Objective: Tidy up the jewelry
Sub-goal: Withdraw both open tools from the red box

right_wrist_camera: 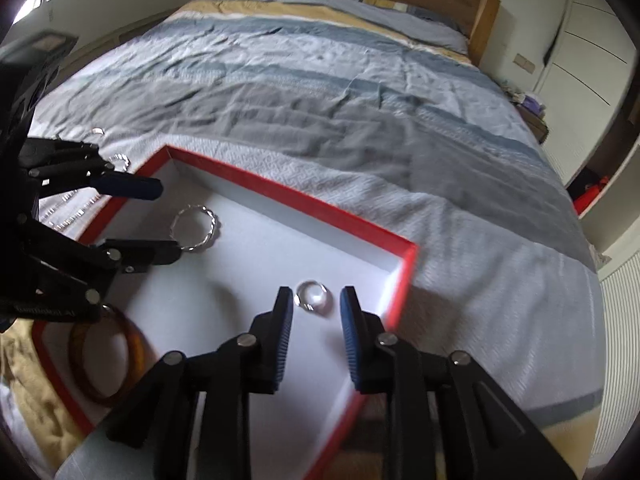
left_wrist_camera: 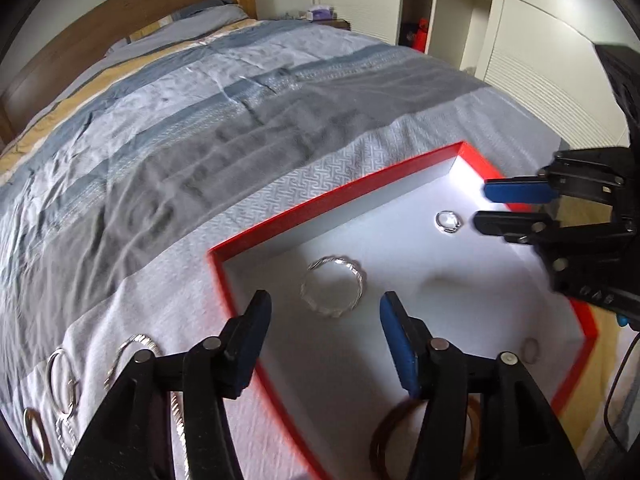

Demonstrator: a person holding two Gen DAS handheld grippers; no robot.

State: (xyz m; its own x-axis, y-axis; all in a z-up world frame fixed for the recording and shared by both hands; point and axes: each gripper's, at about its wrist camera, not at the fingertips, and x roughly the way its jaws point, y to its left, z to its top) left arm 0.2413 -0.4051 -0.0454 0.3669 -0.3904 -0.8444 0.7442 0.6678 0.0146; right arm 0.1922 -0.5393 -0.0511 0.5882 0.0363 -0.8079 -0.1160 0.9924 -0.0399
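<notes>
Jewelry lies loose in the shallow red-rimmed white tray [right_wrist_camera: 256,184] on the bed: a twisted silver bangle [left_wrist_camera: 334,286] ahead of the open, empty left tool [left_wrist_camera: 324,312], a small silver ring [right_wrist_camera: 312,296] between the right tool [right_wrist_camera: 316,308]'s parted fingers. Either could snag or skid.

A red-rimmed tray [left_wrist_camera: 256,236] with a white floor fills the lower right of the frame, resting on a striped bedspread [left_wrist_camera: 168,128]. The left gripper [left_wrist_camera: 326,312] reaches in from the bottom edge, jaws apart and empty, with a twisted silver bangle [left_wrist_camera: 334,286] lying flat on the tray floor just beyond its tips. The right gripper [left_wrist_camera: 482,206] enters from the right edge, jaws slightly parted, beside a small silver ring [left_wrist_camera: 448,221]. An amber bangle [left_wrist_camera: 384,440] lies at the bottom. More silver bangles [left_wrist_camera: 60,376] lie on the bedspread, lower left.
</notes>
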